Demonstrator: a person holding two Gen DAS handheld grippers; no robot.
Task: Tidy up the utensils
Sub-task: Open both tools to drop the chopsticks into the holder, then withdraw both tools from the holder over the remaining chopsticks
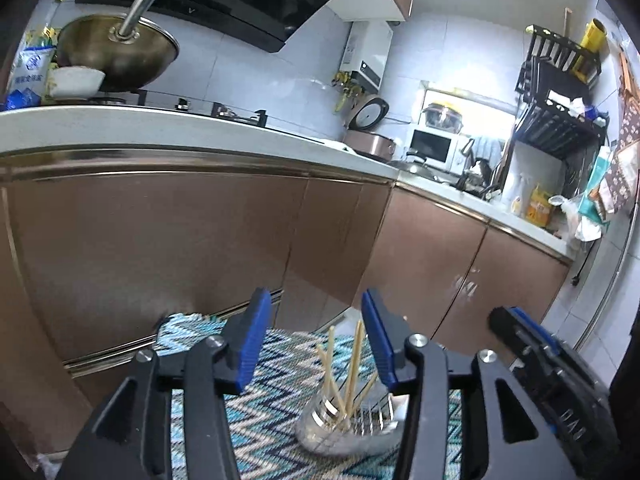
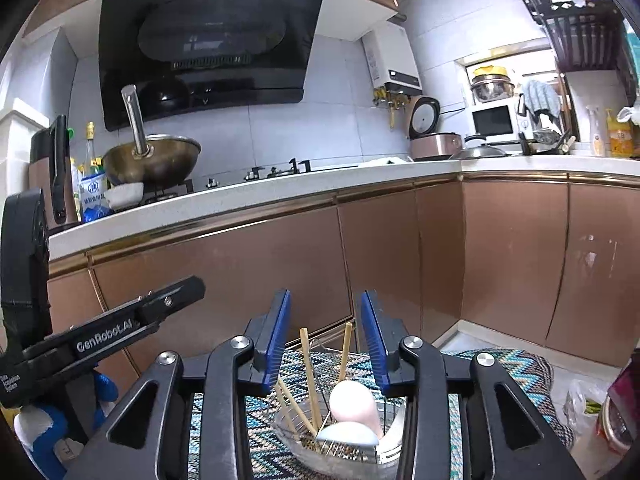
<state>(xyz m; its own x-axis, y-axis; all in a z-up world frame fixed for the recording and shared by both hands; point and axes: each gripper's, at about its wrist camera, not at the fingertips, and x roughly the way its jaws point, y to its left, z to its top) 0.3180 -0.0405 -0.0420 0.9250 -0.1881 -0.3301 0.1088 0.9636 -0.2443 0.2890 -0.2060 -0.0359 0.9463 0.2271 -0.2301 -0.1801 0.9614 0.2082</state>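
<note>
A clear glass utensil holder with a metal wire rack inside stands on a zigzag-patterned cloth. It holds several wooden chopsticks and two spoons, one pink and one pale blue. My right gripper is open and empty just above the holder. In the left wrist view the holder with chopsticks sits below my left gripper, which is open and empty. The right gripper's body shows at the right there.
Brown cabinet fronts run behind the cloth under a white L-shaped counter. A wok sits on the stove, with a rice cooker and a microwave further right. The left gripper's body reaches in at left.
</note>
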